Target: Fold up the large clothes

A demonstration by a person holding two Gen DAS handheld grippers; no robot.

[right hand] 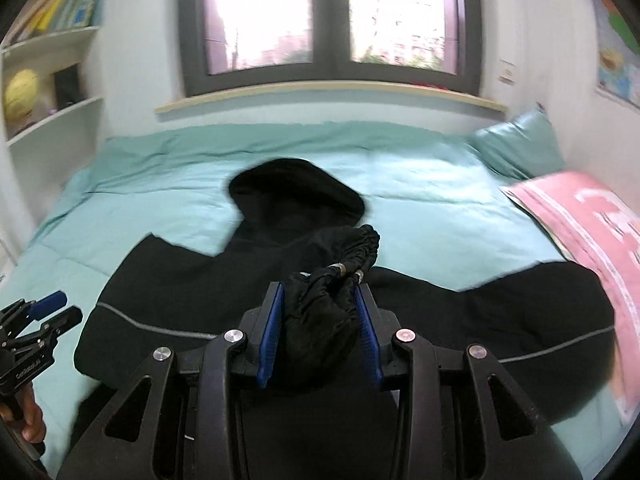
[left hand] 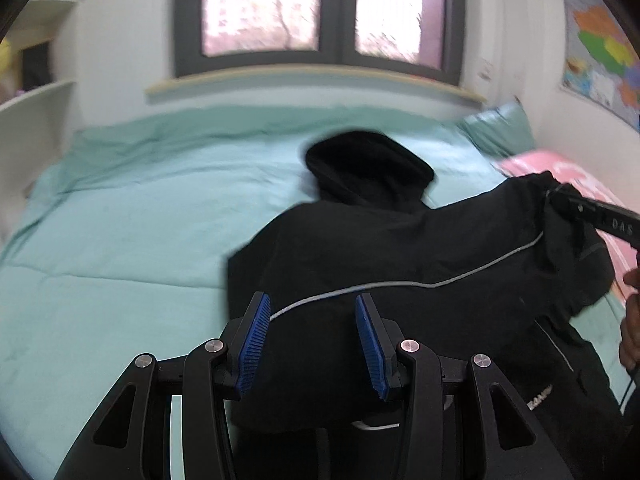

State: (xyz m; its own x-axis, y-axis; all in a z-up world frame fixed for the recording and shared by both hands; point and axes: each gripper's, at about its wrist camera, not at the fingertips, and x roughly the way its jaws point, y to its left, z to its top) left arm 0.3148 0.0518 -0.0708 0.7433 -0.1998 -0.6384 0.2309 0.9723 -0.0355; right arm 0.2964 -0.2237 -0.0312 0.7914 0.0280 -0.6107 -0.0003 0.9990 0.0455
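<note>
Two grippers work over a big black jacket (right hand: pixel 304 344) that lies spread on a green bed (right hand: pixel 120 208). The hood (right hand: pixel 296 196) points to 12 o'clock, toward the window (right hand: pixel 328 16). The right gripper (right hand: pixel 320 316) has its blue pads squeezed tight on a bunched sleeve cuff (right hand: pixel 352 256), lifted above the jacket's middle. The left gripper (left hand: pixel 312 344) hangs over the jacket near a thin grey stripe (left hand: pixel 400 284), its jaws apart with nothing pinched between them. From the right camera, the left gripper sits at 8 o'clock. A pink blanket (right hand: pixel 592 232) lies at 3 o'clock, and a green pillow (right hand: pixel 520 144) at 2 o'clock.
</note>
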